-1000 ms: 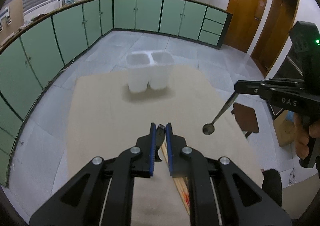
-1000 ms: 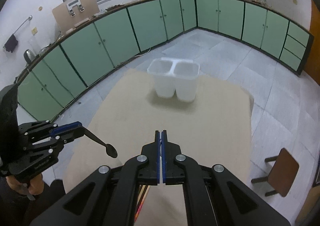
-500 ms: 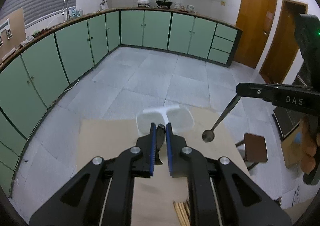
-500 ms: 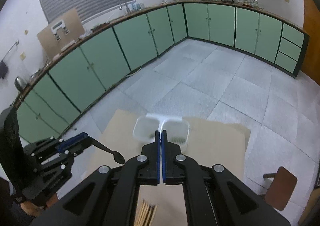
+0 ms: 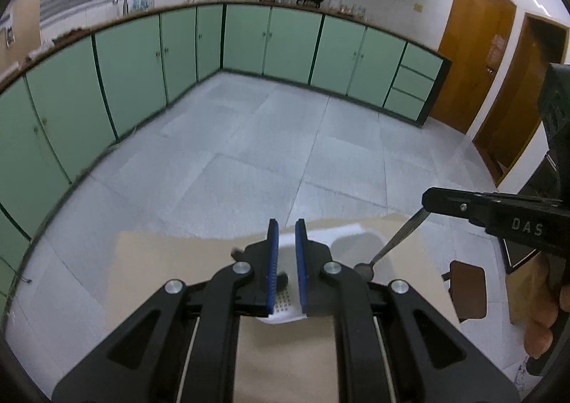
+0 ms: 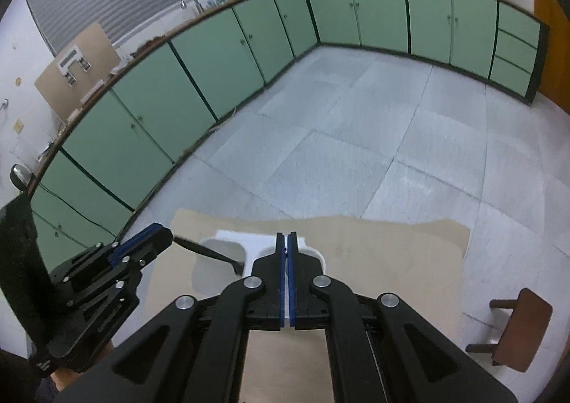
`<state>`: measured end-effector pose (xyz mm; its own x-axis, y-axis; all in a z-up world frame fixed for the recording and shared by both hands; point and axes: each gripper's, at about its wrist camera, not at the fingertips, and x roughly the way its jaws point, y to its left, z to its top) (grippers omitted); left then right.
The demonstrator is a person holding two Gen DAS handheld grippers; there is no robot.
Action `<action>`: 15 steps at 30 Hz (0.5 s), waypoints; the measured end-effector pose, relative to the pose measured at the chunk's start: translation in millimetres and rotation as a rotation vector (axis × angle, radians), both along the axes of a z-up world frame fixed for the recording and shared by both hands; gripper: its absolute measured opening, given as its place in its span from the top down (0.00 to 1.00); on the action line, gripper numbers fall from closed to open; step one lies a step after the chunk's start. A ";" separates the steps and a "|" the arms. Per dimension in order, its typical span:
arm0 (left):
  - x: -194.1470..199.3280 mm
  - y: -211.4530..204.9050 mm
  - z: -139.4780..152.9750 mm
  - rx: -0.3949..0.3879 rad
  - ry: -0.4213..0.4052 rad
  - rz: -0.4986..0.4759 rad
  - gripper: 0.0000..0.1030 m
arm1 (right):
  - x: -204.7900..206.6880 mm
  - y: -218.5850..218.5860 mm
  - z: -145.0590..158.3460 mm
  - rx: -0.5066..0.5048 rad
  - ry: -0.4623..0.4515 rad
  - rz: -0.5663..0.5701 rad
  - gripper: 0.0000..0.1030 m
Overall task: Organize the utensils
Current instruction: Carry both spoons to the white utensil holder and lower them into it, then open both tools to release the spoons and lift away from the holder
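A white two-compartment utensil holder (image 5: 351,242) stands on the tan table, right under both grippers; it also shows in the right wrist view (image 6: 228,248). My left gripper (image 5: 285,253) is over its left compartment, jaws a little apart, with a black spoon (image 6: 210,251) between them, bowl end down in the compartment. My right gripper (image 6: 286,253) is shut on a metal spoon (image 5: 392,242) whose bowl hangs over the right compartment.
The tan table (image 6: 392,260) ends just past the holder; grey tiled floor lies beyond. A brown stool (image 6: 516,331) stands to the right of the table. Green cabinets line the far walls.
Both grippers moved forward over the holder, which now sits under the fingertips. The left jaws have opened wider around the black spoon. The chopsticks have left the views.
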<state>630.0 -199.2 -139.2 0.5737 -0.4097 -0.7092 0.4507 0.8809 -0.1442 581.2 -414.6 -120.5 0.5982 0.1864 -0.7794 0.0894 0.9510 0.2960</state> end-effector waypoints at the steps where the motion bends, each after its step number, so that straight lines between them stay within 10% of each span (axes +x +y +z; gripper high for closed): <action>1: 0.9 0.9 -5.8 0.003 0.009 0.001 0.91 | 1.4 0.5 -5.3 0.005 0.012 0.006 0.98; 5: -2.0 15.5 0.5 -0.016 -0.002 0.022 0.82 | -3.0 0.1 -5.5 -0.018 -0.008 -0.002 0.84; 9: -26.1 38.0 22.8 -0.019 -0.063 0.051 0.39 | -22.1 -1.2 11.3 -0.020 -0.051 -0.006 0.84; 15: -117.0 100.6 42.9 -0.042 -0.161 0.098 0.09 | -122.4 1.0 23.9 -0.060 -0.166 -0.026 0.73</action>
<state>513.0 -98.5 -96.3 0.7174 -0.3737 -0.5880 0.3832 0.9165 -0.1150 458.8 -413.6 -96.6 0.7234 0.1253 -0.6789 0.0685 0.9655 0.2512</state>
